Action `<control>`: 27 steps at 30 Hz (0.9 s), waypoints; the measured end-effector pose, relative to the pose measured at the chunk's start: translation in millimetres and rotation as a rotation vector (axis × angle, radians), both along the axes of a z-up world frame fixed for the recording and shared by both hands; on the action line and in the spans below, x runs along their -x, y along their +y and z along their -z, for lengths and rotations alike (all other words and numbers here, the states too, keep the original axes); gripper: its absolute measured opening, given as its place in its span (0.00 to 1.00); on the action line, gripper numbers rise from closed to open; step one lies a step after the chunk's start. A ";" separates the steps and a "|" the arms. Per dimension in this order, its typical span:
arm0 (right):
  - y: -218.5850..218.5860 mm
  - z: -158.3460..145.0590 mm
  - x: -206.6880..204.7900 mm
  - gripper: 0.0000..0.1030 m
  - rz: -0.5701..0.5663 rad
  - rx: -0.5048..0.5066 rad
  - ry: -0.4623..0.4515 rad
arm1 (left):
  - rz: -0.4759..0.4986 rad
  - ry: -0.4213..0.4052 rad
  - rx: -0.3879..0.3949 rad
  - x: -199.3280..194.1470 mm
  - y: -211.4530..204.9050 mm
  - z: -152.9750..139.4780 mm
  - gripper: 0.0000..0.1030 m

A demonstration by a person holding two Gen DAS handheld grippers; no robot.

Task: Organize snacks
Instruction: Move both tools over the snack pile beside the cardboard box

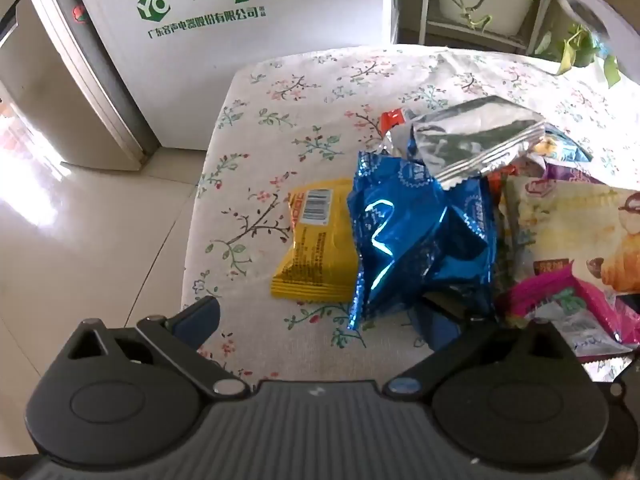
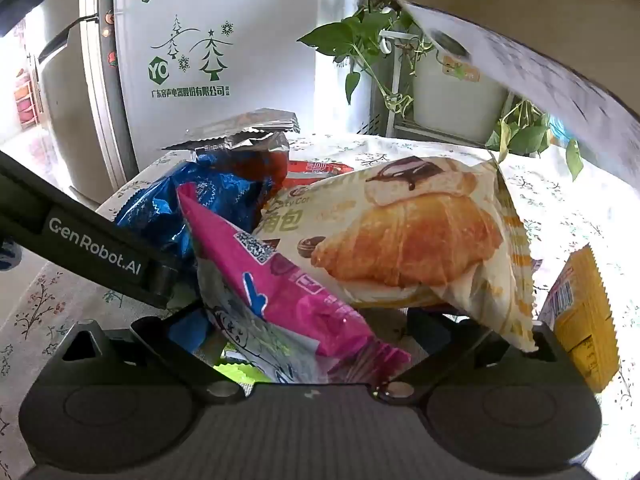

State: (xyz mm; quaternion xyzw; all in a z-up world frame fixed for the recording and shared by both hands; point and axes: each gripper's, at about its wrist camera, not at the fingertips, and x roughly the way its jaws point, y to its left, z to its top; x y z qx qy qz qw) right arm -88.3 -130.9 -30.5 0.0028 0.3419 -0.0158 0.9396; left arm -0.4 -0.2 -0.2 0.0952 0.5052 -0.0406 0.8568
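A: While the packets lie in one loose heap on the worktop (image 1: 304,80), how far would you say the sorting has come?

B: Hardly begun, I judge. Nothing is lined up or grouped, and no box or basket for the snacks shows in either view. Nearly all of it is left to do.

A: Go across from the left hand-held gripper (image 1: 320,316).

B: Its jaws stand wide apart and hold nothing. Just ahead of the left finger lies a yellow packet (image 1: 316,244), barcode up. Ahead of the right finger a crumpled blue bag (image 1: 416,240) overlaps the yellow one's edge. A silver packet (image 1: 476,140) rests on the blue bag's far side, with a scrap of red wrapper (image 1: 394,117) poking out beside it. Further right come the croissant bag (image 1: 580,232) and a pink packet (image 1: 568,304).

A: And the right hand-held gripper (image 2: 316,332)?

B: Also spread wide, I think, though the pink packet (image 2: 280,280) and croissant bag (image 2: 408,240) lie across its fingers and hide the tips. I can't tell whether it's pinching anything. A second yellow packet (image 2: 580,320) sits just outside its right finger.

A: The count?

B: Two yellow, one blue, one pink, one croissant, one red. Silver may be one or two; the folds confuse it. Something lime green peeks from under the pink.
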 end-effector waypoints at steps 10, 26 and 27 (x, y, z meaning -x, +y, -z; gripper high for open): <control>0.9 0.2 0.7 1.00 0.000 -0.001 -0.001 | -0.021 -0.007 0.060 2.9 15.1 -30.5 0.99; 2.3 1.5 1.8 1.00 0.000 0.000 0.000 | 0.131 0.005 0.109 26.0 20.7 -69.8 0.99; 2.2 1.4 1.9 1.00 0.000 0.000 0.000 | 0.131 0.004 0.123 26.0 20.8 -68.4 0.99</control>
